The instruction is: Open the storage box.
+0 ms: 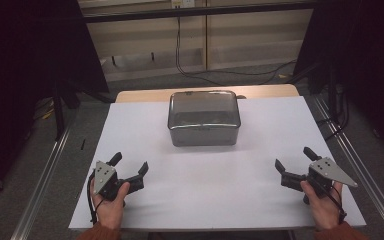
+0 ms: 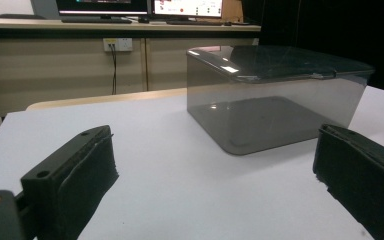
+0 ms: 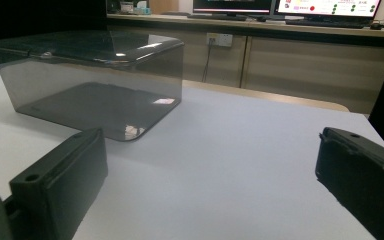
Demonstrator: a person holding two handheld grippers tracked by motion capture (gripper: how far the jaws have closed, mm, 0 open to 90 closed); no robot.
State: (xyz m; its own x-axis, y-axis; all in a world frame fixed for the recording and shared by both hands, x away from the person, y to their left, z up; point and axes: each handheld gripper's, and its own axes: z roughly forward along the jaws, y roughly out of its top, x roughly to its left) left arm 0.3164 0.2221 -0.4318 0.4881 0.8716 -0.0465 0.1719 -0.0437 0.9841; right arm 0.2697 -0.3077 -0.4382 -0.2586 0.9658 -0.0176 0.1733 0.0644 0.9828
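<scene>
Smoky clear lidded box upper centre on white table; left gripper lower left, right gripper lower right, both wide open, empty.

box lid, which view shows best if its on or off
The left gripper view: the lid sits close and near eye level, closed on the smoky plastic box, its rim seam plain. The right gripper view shows the lid similarly, cut at the left edge. The high view gives the lid from above, small.
</scene>
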